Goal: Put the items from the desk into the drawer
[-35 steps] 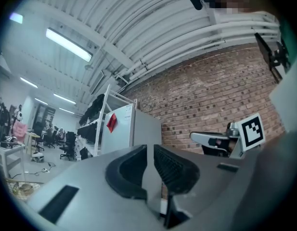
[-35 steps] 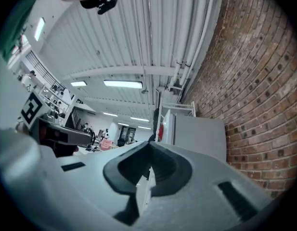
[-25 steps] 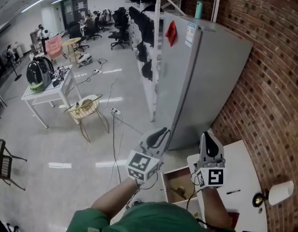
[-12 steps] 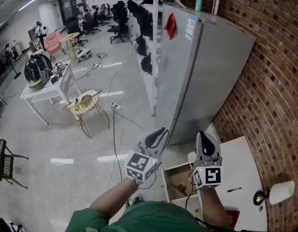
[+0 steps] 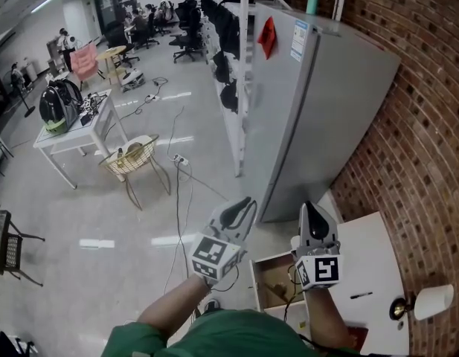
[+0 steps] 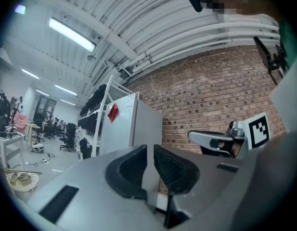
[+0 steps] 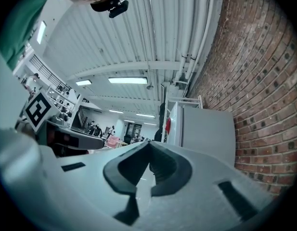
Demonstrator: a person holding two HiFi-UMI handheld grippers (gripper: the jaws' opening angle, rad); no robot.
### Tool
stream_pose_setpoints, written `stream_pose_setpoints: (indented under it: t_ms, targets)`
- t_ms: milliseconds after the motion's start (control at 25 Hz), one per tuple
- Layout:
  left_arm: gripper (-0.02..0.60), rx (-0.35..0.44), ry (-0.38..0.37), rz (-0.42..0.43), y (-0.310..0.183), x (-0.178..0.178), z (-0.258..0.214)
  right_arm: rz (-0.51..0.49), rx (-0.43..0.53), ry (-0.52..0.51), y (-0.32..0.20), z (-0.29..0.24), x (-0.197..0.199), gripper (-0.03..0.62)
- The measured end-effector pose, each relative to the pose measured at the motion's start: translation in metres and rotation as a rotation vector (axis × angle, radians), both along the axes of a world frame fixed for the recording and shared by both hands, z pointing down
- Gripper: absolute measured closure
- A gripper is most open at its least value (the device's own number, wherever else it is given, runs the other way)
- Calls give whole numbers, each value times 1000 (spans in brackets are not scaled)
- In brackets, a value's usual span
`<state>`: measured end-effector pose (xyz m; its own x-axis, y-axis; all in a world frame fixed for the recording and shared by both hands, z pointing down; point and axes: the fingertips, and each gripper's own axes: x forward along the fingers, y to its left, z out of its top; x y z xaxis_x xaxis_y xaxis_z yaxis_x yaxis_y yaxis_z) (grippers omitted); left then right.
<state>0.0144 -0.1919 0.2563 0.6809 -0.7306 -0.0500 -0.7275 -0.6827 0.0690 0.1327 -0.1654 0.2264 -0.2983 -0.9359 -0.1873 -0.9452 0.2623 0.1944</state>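
Both grippers are held up in front of me, pointing away from the desk. My left gripper is shut with nothing between its jaws. To its right, my right gripper is also shut and empty. Below them the wooden drawer stands open at the left side of the white desk. A dark pen lies on the desk top. A red item shows at the bottom edge, mostly hidden by my arm. What lies inside the drawer is unclear.
A white lamp stands at the desk's right edge by the brick wall. A grey fridge rises behind the desk. Cables trail over the floor; a white table and a wire basket chair stand far left.
The head view has shifted slightly. Both grippers keep nearly the same raised pose, the left one drifting a little down and left.
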Motion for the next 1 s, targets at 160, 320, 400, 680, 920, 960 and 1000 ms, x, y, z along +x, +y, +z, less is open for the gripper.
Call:
stream_pose_setpoints:
  t_ms: [160, 320, 400, 680, 920, 960, 1000]
  targets:
    - [538, 15, 18, 3, -2, 2, 1, -9, -3, -2, -2, 1, -1, 589]
    - [538, 10, 17, 7, -3, 5, 4, -12, -2, 3, -3, 2, -1, 589]
    - [538, 5, 14, 9, -3, 6, 6, -14, -4, 2, -4, 2, 0, 589]
    - [538, -16, -3, 7, -3, 10, 7, -22, -17, -9, -6, 5, 3, 589]
    - [538, -10, 1, 13, -4, 14, 8, -28, -15, -11, -7, 5, 3, 589]
    - [538, -6, 4, 12, -5, 13, 9, -28, -16, -11, -8, 5, 3, 589]
    - [538, -8, 3, 11, -5, 13, 9, -29, -17, -11, -8, 5, 2, 589]
